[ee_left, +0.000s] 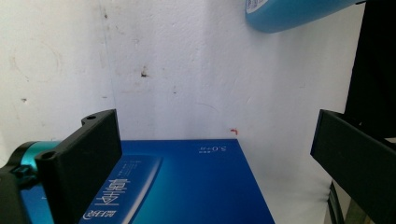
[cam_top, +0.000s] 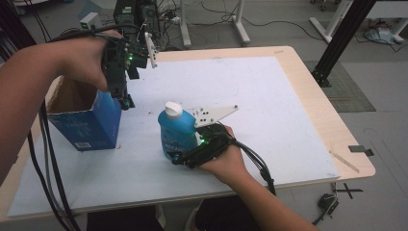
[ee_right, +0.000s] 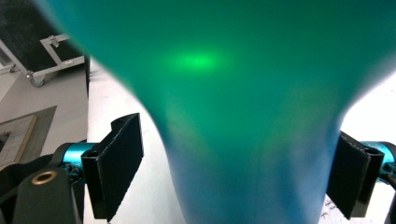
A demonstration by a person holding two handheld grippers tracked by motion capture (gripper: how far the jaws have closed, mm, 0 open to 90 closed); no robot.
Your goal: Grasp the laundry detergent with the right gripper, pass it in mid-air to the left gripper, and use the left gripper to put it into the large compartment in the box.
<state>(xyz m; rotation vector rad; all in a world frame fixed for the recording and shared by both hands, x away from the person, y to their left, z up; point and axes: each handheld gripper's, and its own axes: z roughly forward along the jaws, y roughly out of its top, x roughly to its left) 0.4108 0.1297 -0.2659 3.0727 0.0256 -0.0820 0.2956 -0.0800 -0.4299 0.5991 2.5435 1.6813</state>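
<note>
A: Biggest first. Worktop [cam_top: 269, 96], pale wood with a white sheet over most of it.

B: Next?

A: Blue carton [cam_top: 86, 120], top flaps open, standing at about 9 o'clock on the sheet, near that edge. In the left gripper view its blue printed face [ee_left: 187, 186] sits low between the jaws.

B: Left tool?

A: Left tool [cam_top: 126, 98] is raised above the carton's 3 o'clock side, pointing down, held in the left hand [cam_top: 79, 60]. Jaws spread wide in its own view, white sheet between them, nothing pinched. Released.

B: Bottle?

A: Blue bottle [cam_top: 177, 134] with a white cap [cam_top: 173, 109], upright near the sheet's centre, slightly toward 6 o'clock and well apart from the carton. A corner of it shows at 1 o'clock in the left gripper view [ee_left: 289, 14].

B: Right tool?

A: Right tool [cam_top: 185, 156] comes in from 5 o'clock, gripping the bottle low on its body. In its own view the bottle [ee_right: 243, 116] is blurred, with a jaw at each side. Right hand [cam_top: 226, 161] behind it.
</note>
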